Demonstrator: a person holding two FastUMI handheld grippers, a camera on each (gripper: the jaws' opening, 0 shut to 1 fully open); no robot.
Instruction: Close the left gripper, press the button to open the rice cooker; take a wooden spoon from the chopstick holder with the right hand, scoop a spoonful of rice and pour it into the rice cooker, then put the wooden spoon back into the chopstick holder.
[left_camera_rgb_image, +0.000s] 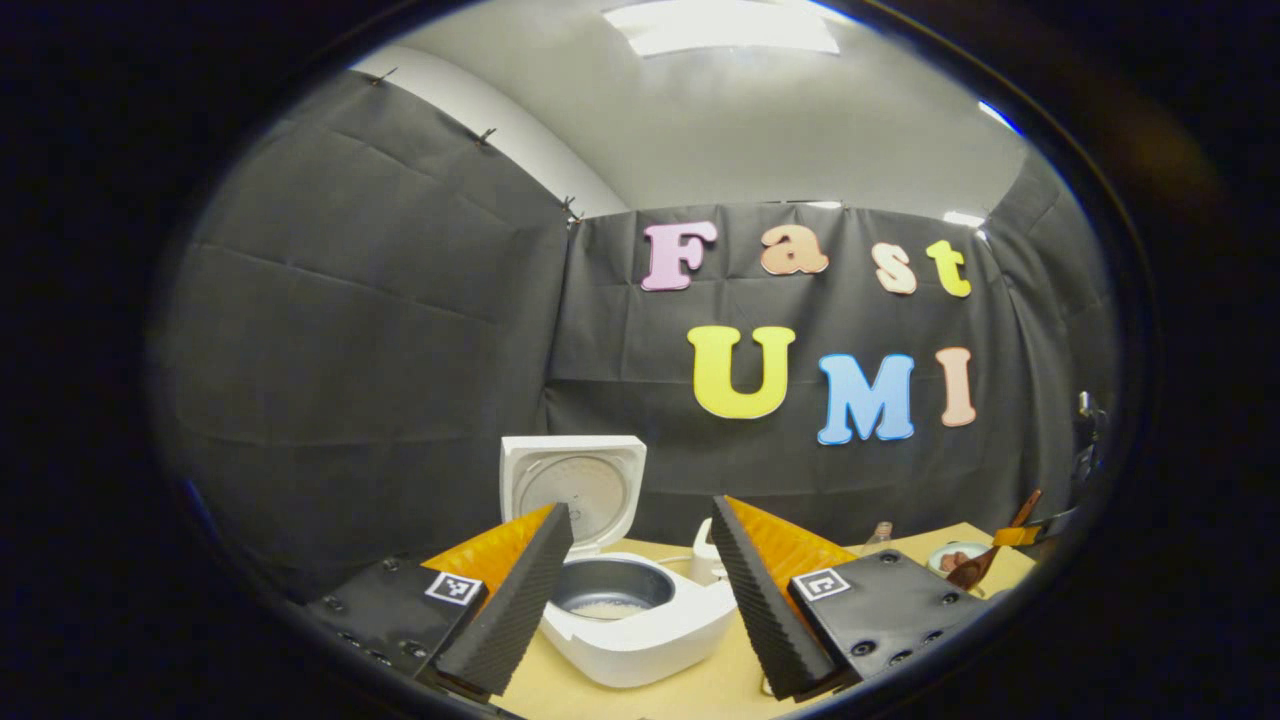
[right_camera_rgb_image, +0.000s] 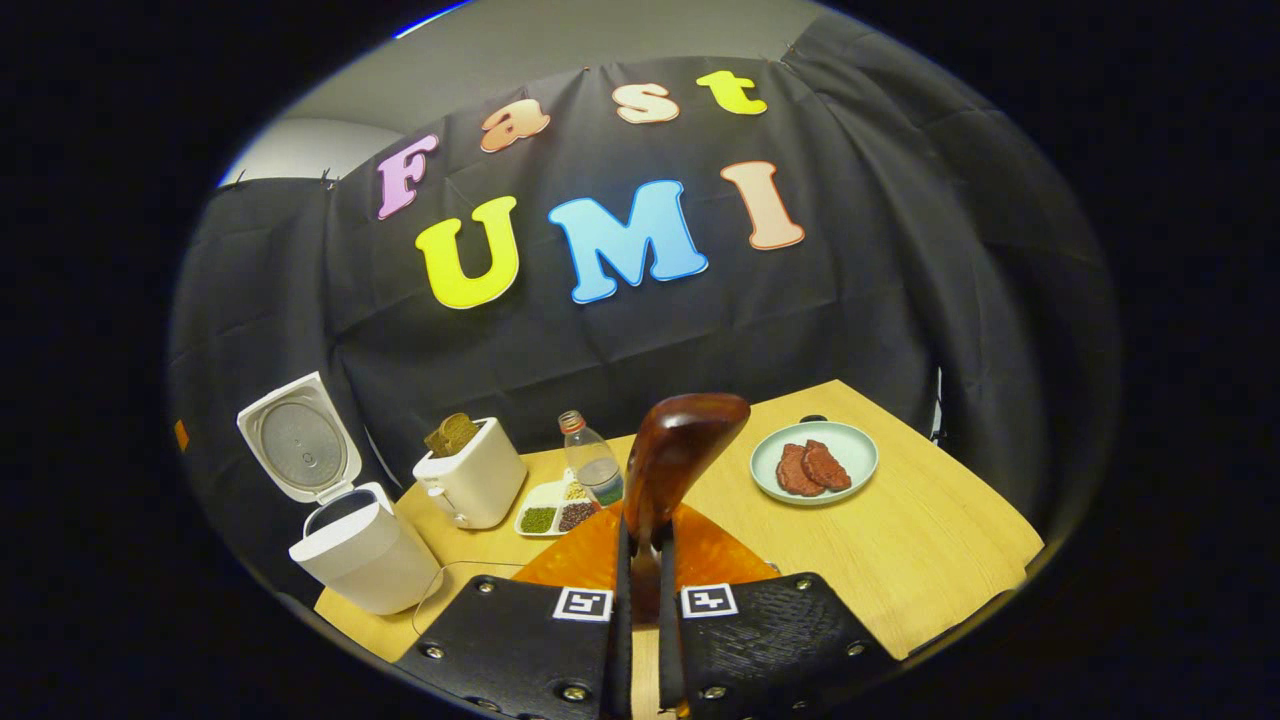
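Between the right jaws: a dark brown polished wooden spoon (right_camera_rgb_image: 672, 470), pinched by its handle, with both fingers of the right gripper (right_camera_rgb_image: 640, 600) pressed close on it.
Spoon's long axis: it runs straight out from the jaws and up, with the rounded bowl at the far end, above and ahead of the fingertips.
Spoon's load: the back of the bowl faces the camera, so I cannot tell whether it carries rice.
Ahead and to the left of the right jaws: the white rice cooker (right_camera_rgb_image: 350, 545) with its lid standing open, well apart from the spoon's tip.
Straight ahead of the right jaws, low: a white divided tray of grains and beans (right_camera_rgb_image: 548, 515) and a small clear bottle (right_camera_rgb_image: 592, 465), near the spoon's line; beside them a white toaster (right_camera_rgb_image: 470, 480).
Ahead and to the right: a pale green plate (right_camera_rgb_image: 860, 450) with two reddish slices on it.
Between the left jaws, farther off: the open cooker, with a thin layer of rice in its grey inner pot (left_camera_rgb_image: 610, 590).
Left jaws: the left gripper (left_camera_rgb_image: 640, 590) stands wide apart and holds nothing.
Nearer hand: the left sits closer to the cooker, but the right holds the spoon.
Likely next move: it depends on the cooker lying left of the right jaws; the spoon would have to swing that way.
Chopstick holder: I cannot make it out.
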